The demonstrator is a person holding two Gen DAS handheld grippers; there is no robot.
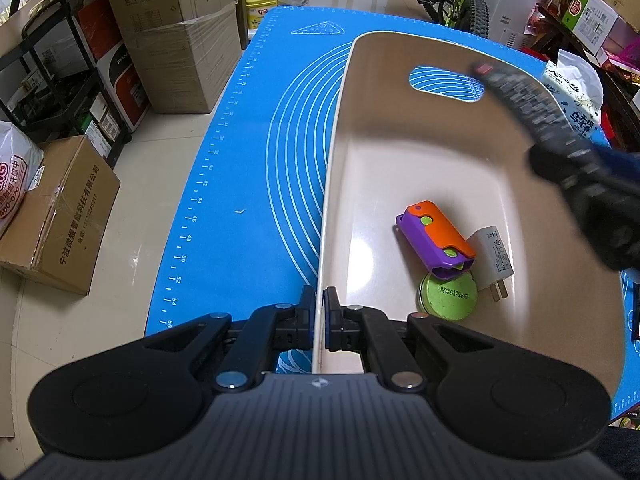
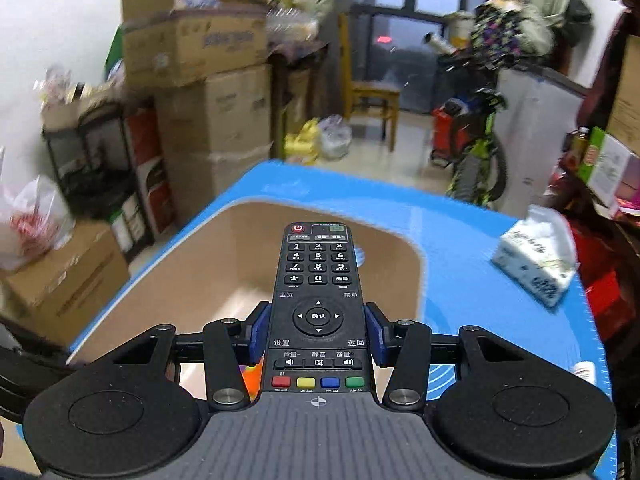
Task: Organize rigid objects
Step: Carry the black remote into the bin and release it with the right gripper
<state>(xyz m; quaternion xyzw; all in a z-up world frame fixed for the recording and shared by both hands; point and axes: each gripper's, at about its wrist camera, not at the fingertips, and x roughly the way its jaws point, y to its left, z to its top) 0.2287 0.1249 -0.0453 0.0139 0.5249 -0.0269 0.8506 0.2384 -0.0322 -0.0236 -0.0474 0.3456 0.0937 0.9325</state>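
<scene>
2 hand-held grippers | L (image 1: 320, 316) pinches bin wall (image 1: 326, 200) | R (image 2: 318, 334) clamps remote (image 2: 318, 280)

A blue mat (image 1: 240, 184) carries a beige bin (image 1: 400, 128) and tissue pack (image 2: 536, 256).

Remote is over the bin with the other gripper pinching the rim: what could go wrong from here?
1. The remote is gripped only near its lower half; most of it sticks out, so it might pivot or slip.
2. Dropped, it could land on the purple-orange toy, charger or green tin in the bin.
</scene>
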